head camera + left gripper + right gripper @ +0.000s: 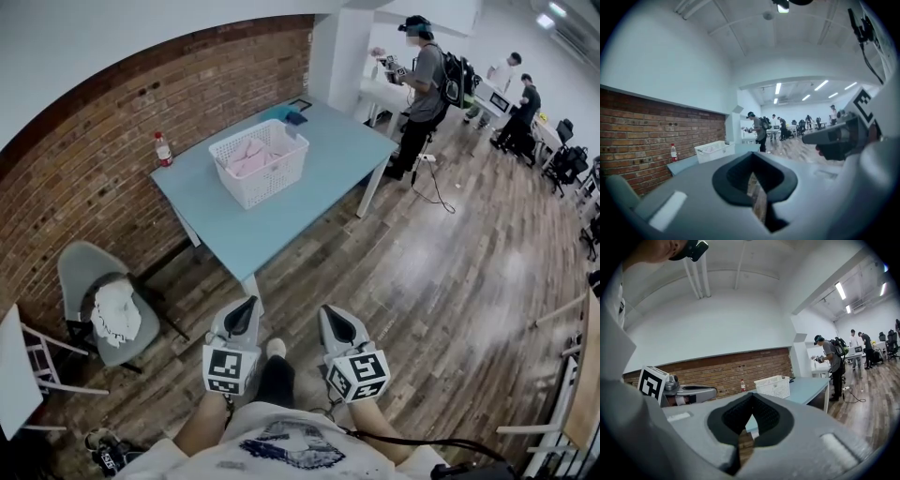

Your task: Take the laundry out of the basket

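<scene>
A white laundry basket [261, 161] stands on a light blue table [281, 220], with pink laundry [249, 156] inside it. Both grippers are held low near my body, well short of the table's near corner. My left gripper [246, 303] is shut with nothing in it, and so is my right gripper [330, 311]. In the left gripper view the closed left gripper [752, 159] points toward the distant basket [714, 150]. The right gripper view shows the shut right gripper [752, 398] with the basket [774, 386] far beyond it.
A red-capped bottle [163, 148] stands at the table's far left corner by the brick wall. A grey chair [103, 281] with a white cloth [116, 314] sits left of me. A person [424, 84] stands past the table, with others further back. Wooden floor lies between me and the table.
</scene>
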A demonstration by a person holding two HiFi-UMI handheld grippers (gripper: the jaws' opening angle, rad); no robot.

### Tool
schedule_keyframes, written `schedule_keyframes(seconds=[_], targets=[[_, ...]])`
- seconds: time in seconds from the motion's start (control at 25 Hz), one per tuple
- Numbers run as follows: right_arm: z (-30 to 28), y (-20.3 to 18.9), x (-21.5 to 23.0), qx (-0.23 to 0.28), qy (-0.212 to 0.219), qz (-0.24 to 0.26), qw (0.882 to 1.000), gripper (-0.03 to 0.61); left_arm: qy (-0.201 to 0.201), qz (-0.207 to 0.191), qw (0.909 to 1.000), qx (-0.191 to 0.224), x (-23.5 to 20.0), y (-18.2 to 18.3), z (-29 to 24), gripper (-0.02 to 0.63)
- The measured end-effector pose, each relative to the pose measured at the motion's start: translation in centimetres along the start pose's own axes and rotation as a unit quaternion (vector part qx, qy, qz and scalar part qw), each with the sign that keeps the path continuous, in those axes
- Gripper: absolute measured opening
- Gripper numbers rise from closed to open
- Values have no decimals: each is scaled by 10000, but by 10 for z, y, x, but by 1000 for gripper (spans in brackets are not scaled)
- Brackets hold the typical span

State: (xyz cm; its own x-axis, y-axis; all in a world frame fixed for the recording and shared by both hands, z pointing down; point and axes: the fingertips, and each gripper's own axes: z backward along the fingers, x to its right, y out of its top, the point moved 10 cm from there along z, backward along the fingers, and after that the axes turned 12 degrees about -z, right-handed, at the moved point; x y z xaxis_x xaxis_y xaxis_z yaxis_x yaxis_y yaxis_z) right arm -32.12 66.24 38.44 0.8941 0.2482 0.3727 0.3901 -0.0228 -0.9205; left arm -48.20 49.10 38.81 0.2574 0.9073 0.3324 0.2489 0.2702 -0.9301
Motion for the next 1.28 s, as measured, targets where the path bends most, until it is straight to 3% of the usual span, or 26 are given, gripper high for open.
schedule_keyframes(seconds=[0.64,1.0,1.28], targets=[[-271,79,98,-241,235,-5,9994,-2,40,-24,10000,-62,-159,-10,-237,-9],[-370,125,133,-183,506,57,9985,-3,364,-41,9993,-89,-219,-5,-312,-9],[-449,146,170,-301,1025,90,9942,-3,879,44,9955,-340,-250,-13,-366,-9]])
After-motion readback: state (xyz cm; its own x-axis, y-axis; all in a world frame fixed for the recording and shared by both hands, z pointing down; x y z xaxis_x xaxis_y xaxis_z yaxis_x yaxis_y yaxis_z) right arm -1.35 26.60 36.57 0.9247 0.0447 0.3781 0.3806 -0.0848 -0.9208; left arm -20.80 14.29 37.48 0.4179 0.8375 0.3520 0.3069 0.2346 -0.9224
